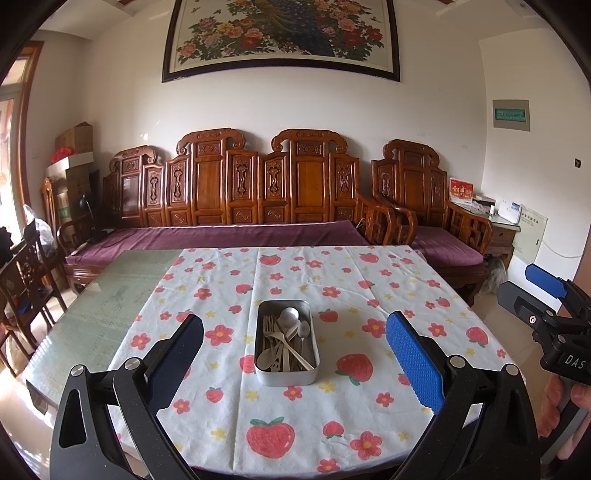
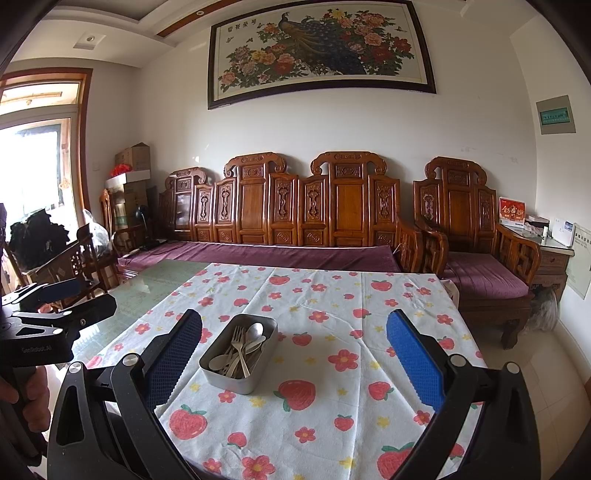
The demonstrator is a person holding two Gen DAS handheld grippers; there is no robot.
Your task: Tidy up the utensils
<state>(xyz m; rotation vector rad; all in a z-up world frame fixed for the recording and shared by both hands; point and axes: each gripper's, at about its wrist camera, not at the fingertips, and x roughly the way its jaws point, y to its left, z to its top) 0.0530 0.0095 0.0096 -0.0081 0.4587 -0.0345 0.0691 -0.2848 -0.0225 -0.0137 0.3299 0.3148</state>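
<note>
A glass-topped table [image 1: 92, 306] carries a strawberry-print cloth [image 1: 369, 295] over its right part. On the cloth, near the middle, stands a metal tin [image 1: 286, 376] of utensils [image 1: 284, 339].

A carved wooden sofa [image 1: 258, 192] with purple cushions [image 1: 221, 238] stands beneath a framed peacock painting [image 2: 317, 51].

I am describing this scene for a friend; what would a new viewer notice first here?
First comes the metal tin of mixed spoons and forks, standing alone in the middle of the strawberry tablecloth. Both the left gripper and the right gripper hang open above the near table edge. Behind, a carved wooden sofa fills the wall under a peacock painting.
</note>
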